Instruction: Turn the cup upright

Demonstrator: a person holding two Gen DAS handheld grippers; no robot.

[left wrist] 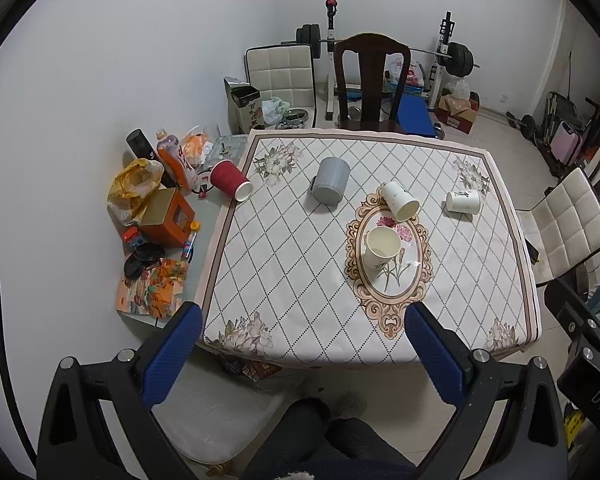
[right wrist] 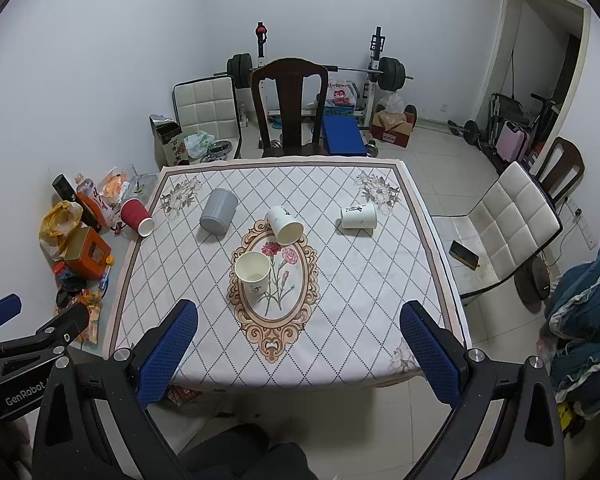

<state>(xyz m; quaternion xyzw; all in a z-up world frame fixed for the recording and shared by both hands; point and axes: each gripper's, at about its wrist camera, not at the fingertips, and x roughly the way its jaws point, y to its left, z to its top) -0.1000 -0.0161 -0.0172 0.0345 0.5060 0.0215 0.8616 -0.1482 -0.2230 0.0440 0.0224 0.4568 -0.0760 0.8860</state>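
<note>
A white paper cup (left wrist: 381, 251) (right wrist: 253, 275) stands upright on the cloth's oval motif. A second white cup (left wrist: 400, 201) (right wrist: 284, 223) lies on its side behind it. A third white cup (left wrist: 463, 201) (right wrist: 359, 216) lies on its side to the right. A grey mug (left wrist: 331, 181) (right wrist: 219, 211) lies tipped over at the back left. A red ribbed cup (left wrist: 230, 180) (right wrist: 137, 216) lies on its side at the table's left edge. My left gripper (left wrist: 303, 342) and right gripper (right wrist: 299, 338) are both open and empty, held above the table's near edge.
The table (left wrist: 284, 280) (right wrist: 364, 300) has a diamond-pattern cloth. Clutter of bags, bottles and an orange box (left wrist: 168, 218) (right wrist: 86, 256) sits on its left side. A dark wooden chair (left wrist: 370, 80) (right wrist: 290, 108) stands behind, a white padded chair (left wrist: 568, 224) (right wrist: 500, 228) to the right.
</note>
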